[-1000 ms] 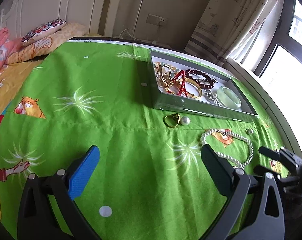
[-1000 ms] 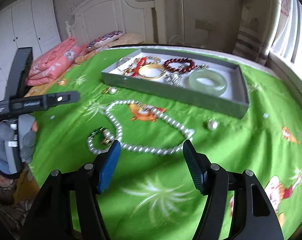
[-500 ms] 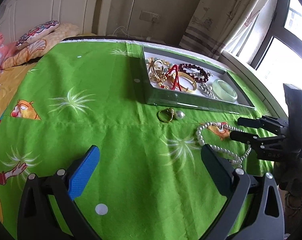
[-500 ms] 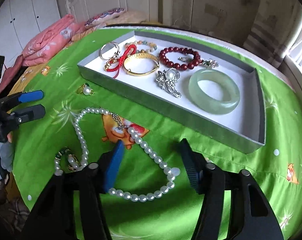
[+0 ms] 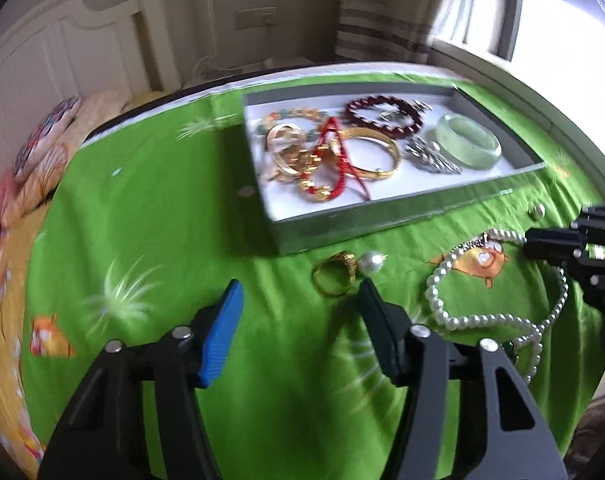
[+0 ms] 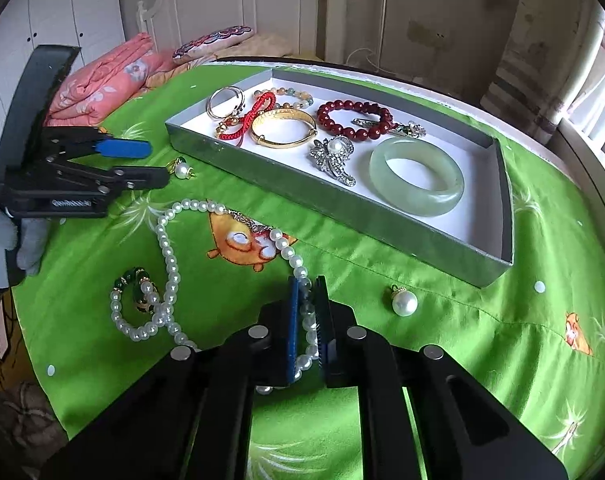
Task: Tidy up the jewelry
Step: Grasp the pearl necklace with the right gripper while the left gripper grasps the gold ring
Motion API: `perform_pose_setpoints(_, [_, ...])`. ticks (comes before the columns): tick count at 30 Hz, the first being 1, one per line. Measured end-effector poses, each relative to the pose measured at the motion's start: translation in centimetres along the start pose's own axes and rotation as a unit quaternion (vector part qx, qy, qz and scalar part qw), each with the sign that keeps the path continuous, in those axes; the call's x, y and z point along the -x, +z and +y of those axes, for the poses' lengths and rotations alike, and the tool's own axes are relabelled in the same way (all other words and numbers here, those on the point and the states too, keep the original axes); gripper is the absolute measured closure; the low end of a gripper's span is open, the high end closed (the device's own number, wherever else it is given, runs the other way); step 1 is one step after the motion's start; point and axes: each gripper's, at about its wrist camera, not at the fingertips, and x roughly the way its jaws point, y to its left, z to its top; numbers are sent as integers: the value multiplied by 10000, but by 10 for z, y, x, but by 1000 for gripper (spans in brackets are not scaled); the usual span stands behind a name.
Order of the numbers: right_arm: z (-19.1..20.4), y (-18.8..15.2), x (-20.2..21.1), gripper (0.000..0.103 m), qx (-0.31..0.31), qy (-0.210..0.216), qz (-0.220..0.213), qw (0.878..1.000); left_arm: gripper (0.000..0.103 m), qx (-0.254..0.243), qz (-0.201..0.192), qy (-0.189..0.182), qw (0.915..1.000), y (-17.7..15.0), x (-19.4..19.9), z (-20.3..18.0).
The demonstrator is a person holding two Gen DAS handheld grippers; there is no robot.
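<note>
The pearl necklace (image 6: 170, 264) lies looped on the green cloth (image 6: 462, 340) in front of the tray (image 6: 382, 224), and a stretch of its beads runs straight up between the jaws of the right gripper (image 6: 307, 320), which are clamped shut on that strand. A green-beaded piece (image 6: 136, 288) is tangled into the necklace's small loop at the near left. A loose pearl (image 6: 404, 304) sits just right of the jaws, well clear of them. Further left, the left gripper (image 5: 298, 312) has its jaws closing with nothing between them; the gold ring (image 5: 334, 276) and a pearl earring (image 5: 371, 261) lie just beyond its dark finger's tip. In the tray rest a jade bangle (image 6: 416, 176), a gold bangle (image 6: 283, 128), red beads (image 6: 354, 118) and a brooch (image 6: 334, 156).
</note>
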Motion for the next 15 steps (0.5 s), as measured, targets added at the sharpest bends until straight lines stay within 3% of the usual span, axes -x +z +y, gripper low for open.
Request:
perform_pose_setpoints(3, [-2, 1, 0, 93, -18, 21, -13, 10000, 55, -148, -56, -80, 9998, 6, -4, -6])
perform_pose_setpoints(5, [-4, 0, 0, 93, -35, 45, -20, 10000, 73, -154, -55, -305, 9994, 9, -7, -9])
perform_pose_setpoints(9, [-7, 0, -1, 93, -107, 105, -37, 9999, 82, -312, -139, -225, 9992, 9, -8, -20])
perform_pose_setpoints(15, [-7, 0, -1, 93, -121, 119, -42, 9998, 81, -267, -165, -271, 9991, 9, -10, -19])
